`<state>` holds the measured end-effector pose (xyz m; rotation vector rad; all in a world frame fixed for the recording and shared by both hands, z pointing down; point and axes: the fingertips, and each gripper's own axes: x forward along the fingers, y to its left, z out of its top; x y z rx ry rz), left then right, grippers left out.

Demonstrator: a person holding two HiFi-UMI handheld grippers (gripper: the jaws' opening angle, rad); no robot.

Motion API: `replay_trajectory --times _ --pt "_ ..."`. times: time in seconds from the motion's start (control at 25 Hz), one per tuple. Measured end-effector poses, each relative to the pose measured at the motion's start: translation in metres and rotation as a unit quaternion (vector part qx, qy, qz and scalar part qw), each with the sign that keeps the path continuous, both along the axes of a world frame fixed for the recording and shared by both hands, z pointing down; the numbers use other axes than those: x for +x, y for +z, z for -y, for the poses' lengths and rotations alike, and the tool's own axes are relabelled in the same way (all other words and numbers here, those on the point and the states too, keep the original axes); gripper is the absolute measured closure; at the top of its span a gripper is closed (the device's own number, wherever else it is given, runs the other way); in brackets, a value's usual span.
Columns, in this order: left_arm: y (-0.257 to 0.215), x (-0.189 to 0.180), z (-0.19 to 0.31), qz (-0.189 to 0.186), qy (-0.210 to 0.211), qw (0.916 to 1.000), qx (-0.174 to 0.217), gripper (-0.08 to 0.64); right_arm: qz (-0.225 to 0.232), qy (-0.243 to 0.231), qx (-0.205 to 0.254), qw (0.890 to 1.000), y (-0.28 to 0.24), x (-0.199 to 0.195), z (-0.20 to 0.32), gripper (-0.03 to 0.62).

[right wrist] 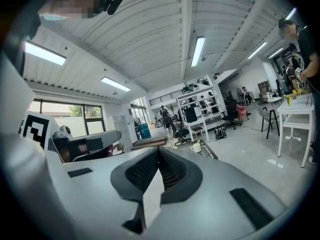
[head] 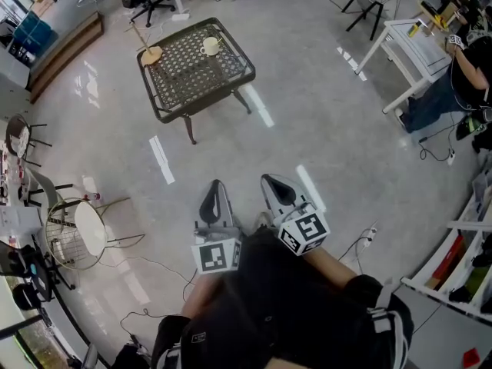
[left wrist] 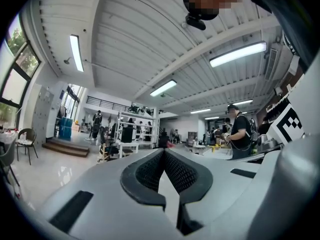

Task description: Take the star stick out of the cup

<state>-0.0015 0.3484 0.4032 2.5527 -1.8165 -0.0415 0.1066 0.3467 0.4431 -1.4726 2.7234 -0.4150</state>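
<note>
A dark wire-mesh table [head: 165, 98] stands far ahead on the grey floor. On its far side sits a cream cup [head: 210, 46], also seen small in the right gripper view as the cup [right wrist: 197, 146]. At the table's left corner a thin stick [head: 139, 35] leans up out of a tan object [head: 151, 54]; I cannot tell its shape at this distance. Both grippers are held close to the person's body, far short of the table. My left gripper [head: 216, 184] and right gripper [head: 270, 179] point toward the table, each with its jaws together and nothing between them.
A round white wire chair [head: 77, 233] and dark chairs stand at the left. A white desk [head: 411, 48] with a person [head: 470, 71] beside it is at the right. Cables [head: 361, 244] lie on the floor near the person's feet. White tape strips [head: 161, 160] mark the floor.
</note>
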Motion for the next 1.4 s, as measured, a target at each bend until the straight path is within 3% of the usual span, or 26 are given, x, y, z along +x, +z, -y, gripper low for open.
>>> replay_trajectory --times 0.2,0.6,1.0,1.16,1.4 --pt "0.001 0.021 0.004 -0.016 -0.017 0.9997 -0.006 0.545 0.001 -0.014 -0.003 1.0 0.012 0.019 0.01 0.583" --pt "0.017 0.018 0.048 0.016 -0.028 0.9993 -0.018 0.545 0.006 -0.025 -0.018 1.0 0.026 0.019 0.064 0.583" --pt "0.021 -0.012 0.164 -0.006 -0.006 0.9999 -0.008 0.545 -0.005 0.001 -0.019 1.0 0.028 -0.008 0.169 0.583" --pt "0.006 -0.031 0.22 -0.035 -0.003 0.9994 -0.003 0.545 -0.012 0.006 -0.022 1.0 0.022 -0.029 0.225 0.583" --pt "0.0 -0.067 0.296 -0.037 0.01 0.9993 -0.001 0.545 -0.016 0.014 -0.031 0.999 0.02 -0.064 0.306 0.583"
